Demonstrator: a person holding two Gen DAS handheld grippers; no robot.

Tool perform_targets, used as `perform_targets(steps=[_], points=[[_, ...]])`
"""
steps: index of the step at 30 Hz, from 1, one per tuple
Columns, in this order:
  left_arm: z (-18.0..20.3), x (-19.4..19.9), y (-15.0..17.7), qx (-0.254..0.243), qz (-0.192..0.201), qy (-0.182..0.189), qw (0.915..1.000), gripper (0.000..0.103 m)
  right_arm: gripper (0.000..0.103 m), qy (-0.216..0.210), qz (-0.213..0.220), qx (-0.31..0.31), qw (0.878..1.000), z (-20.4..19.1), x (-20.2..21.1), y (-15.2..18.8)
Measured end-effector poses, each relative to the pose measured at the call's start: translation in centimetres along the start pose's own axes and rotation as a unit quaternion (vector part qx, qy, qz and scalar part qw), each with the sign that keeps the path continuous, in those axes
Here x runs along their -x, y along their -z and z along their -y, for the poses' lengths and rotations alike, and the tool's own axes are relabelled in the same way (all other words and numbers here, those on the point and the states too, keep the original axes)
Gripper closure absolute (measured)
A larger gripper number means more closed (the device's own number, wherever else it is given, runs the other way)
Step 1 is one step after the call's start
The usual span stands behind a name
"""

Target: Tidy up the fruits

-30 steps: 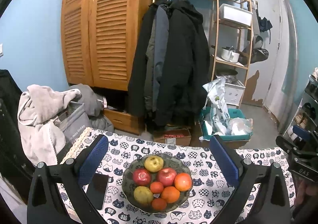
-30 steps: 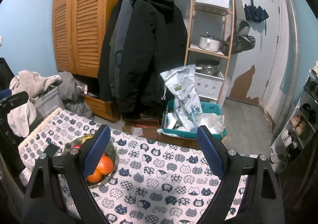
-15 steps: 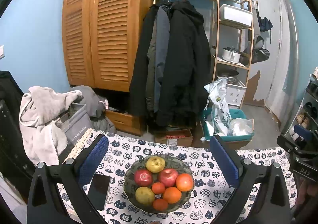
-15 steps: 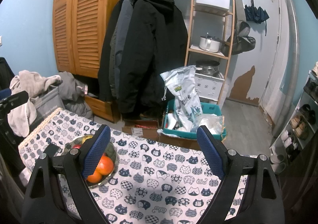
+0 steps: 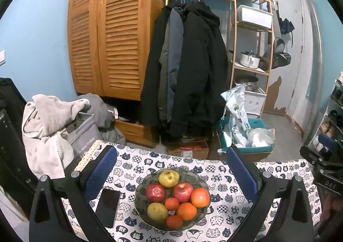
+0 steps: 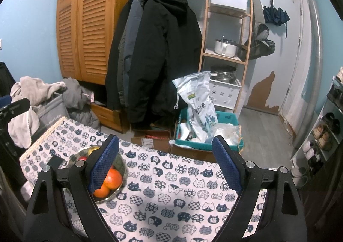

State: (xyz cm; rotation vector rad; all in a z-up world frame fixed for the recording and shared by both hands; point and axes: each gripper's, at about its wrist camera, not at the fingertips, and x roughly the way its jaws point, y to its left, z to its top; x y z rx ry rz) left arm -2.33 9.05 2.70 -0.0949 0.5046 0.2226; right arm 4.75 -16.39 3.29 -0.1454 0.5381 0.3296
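Left wrist view first: my left gripper hangs over the bench with its jaws spread wide and nothing between the blue pads. Framed right between them sits the fruit bowl, resting on the cat-print cloth. I count two red apples side by side in the middle, a yellow-green apple at the far rim, another yellowish fruit at the near left, and oranges and smaller tangerines filling the right and near side. A dark phone lies flat on the cloth just left of the bowl, beside my left finger. At the right edge, part of my other gripper shows, black.

Over to the right wrist view: my right gripper is open too, pads well apart and empty, pointing at bare cloth on the bench. The fruit bowl sits off to the left, half hidden behind my left finger; two oranges peek out past the pad. Beyond the bench edge, a teal crate stands on the floor.
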Motion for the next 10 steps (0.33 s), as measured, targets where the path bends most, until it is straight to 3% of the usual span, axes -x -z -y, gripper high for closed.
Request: perform_targets(steps=[10], points=[[-0.22,0.06,-0.64,0.000,-0.001,-0.003,1.0000,0.001,0.016,0.000,-0.001,0.000,1.000,-0.05,-0.06,0.05]])
